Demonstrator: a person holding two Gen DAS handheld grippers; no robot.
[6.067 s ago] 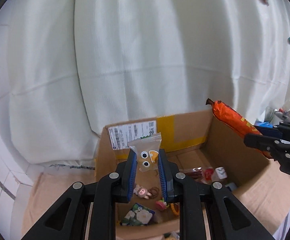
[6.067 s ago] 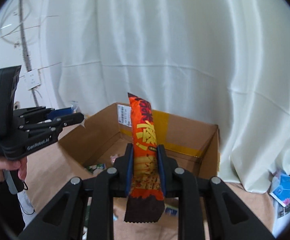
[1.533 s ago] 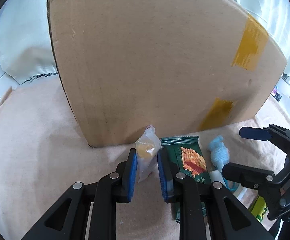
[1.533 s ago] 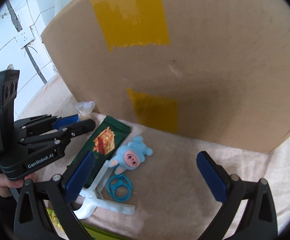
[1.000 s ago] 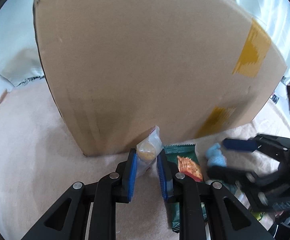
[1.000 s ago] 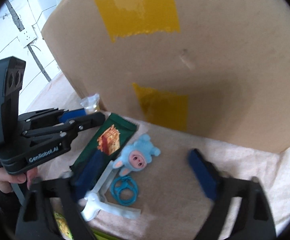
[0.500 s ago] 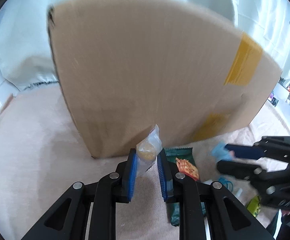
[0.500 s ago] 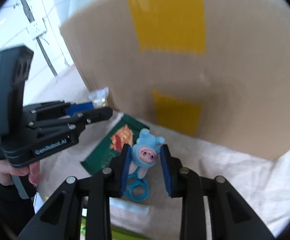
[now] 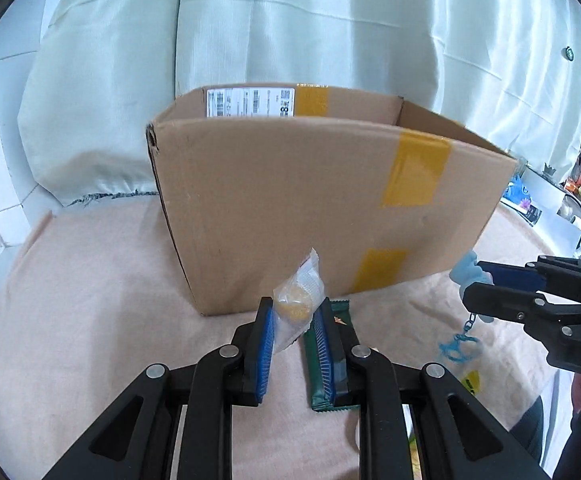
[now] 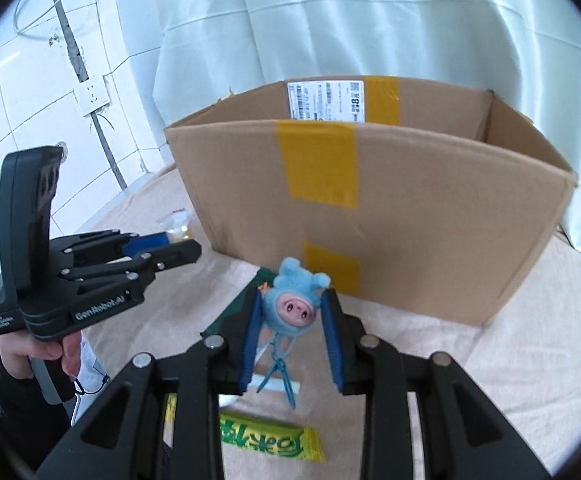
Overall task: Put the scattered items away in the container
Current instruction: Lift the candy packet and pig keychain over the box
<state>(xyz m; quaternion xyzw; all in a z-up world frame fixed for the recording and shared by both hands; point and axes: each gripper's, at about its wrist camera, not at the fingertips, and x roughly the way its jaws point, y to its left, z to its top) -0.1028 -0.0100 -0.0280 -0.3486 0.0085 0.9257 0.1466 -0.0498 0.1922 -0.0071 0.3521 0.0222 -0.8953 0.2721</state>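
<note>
Nearest, the right gripper (image 10: pixel 290 318) clamps a blue plush pig keychain (image 10: pixel 292 308) above the pink cloth (image 10: pixel 490 360), while the left gripper (image 9: pixel 293 320) pinches a clear bag (image 9: pixel 296 304) with something yellow inside. Beyond both stands the open cardboard box (image 9: pixel 290 200), before a white curtain (image 9: pixel 290 20).

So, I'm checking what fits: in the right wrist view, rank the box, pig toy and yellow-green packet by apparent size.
1. Box
2. Packet, though nearness inflates it
3. Pig toy, close to the packet; unsure
</note>
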